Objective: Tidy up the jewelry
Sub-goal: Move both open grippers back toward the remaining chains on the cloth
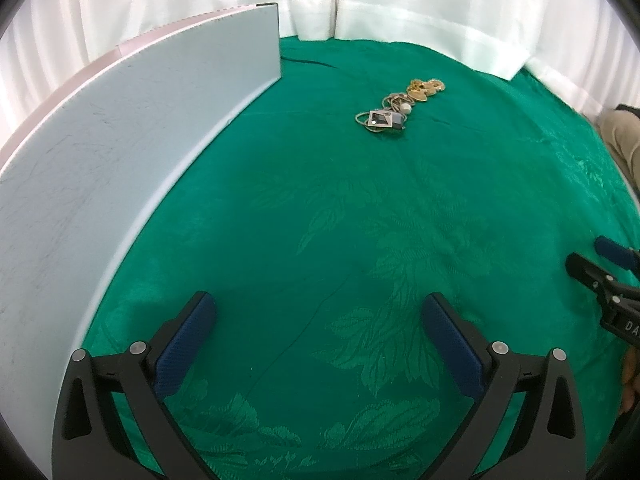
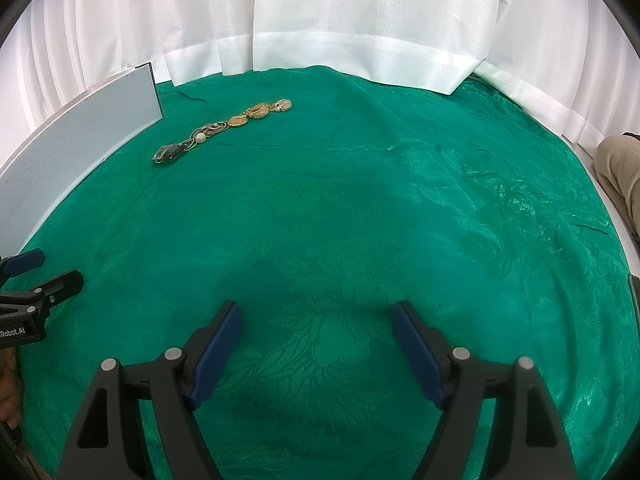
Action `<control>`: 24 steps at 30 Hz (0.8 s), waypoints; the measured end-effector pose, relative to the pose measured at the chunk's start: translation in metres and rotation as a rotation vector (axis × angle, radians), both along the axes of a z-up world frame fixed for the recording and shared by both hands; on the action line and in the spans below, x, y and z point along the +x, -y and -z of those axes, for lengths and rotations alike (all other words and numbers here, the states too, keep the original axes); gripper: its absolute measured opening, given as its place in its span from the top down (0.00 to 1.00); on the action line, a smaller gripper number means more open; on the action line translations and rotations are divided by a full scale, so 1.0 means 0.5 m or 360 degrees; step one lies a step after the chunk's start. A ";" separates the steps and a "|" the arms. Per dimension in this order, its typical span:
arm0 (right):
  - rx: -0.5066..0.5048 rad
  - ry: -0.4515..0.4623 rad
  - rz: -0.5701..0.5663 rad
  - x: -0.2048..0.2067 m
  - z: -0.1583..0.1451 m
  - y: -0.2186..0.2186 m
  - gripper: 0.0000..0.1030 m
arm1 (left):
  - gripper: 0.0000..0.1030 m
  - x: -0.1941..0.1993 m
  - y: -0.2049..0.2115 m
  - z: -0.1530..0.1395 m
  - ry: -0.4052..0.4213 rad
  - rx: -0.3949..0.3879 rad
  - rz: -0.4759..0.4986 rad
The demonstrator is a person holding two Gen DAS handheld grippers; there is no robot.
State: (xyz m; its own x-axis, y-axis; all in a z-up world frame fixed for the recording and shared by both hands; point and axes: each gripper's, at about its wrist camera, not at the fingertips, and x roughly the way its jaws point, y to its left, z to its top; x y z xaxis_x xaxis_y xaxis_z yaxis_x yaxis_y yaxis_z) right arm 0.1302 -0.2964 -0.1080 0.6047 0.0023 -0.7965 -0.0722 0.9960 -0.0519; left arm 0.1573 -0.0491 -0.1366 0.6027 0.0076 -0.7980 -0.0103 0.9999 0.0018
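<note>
since both sets of jaws are wide open and empty, left gripper (image 1: 320, 344) and right gripper (image 2: 316, 348), go for the jewelry (image 1: 396, 110) bunched upper middle on the green cloth (image 1: 320, 220). i'd pinch one end piece, lift slow so chains don't drag.

Green patterned tablecloth (image 2: 360, 220) bears jewelry pile (image 1: 396, 110), pale upright board (image 1: 120, 152).

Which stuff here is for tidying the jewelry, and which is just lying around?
For the job:
- jewelry pile
- left gripper, open, holding nothing
- right gripper, open, holding nothing

Just there:
- green cloth
- grey board standing on edge; its part in the job isn't clear
- white curtain
</note>
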 end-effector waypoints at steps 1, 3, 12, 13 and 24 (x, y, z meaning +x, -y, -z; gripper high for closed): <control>0.0000 0.0000 0.0000 0.000 0.000 0.000 0.23 | 0.01 0.002 0.001 -0.001 -0.0008 0.0001 0.0004; 0.0000 0.0000 0.0001 0.000 0.000 0.000 0.22 | 0.01 0.009 0.001 -0.005 -0.0062 0.0009 0.0016; 0.0002 -0.0002 -0.0001 0.001 -0.002 -0.002 0.21 | 0.01 0.055 0.041 -0.095 0.0033 0.0232 0.0079; 0.0003 -0.0002 0.0000 0.000 -0.002 -0.003 0.21 | 0.01 0.061 0.048 -0.102 0.0057 0.0269 0.0079; 0.0005 -0.0004 0.0000 -0.002 -0.003 -0.009 0.20 | 0.01 0.104 0.085 -0.100 0.0073 0.0385 0.0145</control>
State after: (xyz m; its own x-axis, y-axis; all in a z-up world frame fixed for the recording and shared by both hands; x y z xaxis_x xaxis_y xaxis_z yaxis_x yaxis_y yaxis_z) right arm 0.1291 -0.2917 -0.1065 0.6029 0.0049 -0.7978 -0.0726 0.9962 -0.0488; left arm 0.2095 -0.0916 -0.0864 0.6449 0.1388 -0.7516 0.0744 0.9673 0.2424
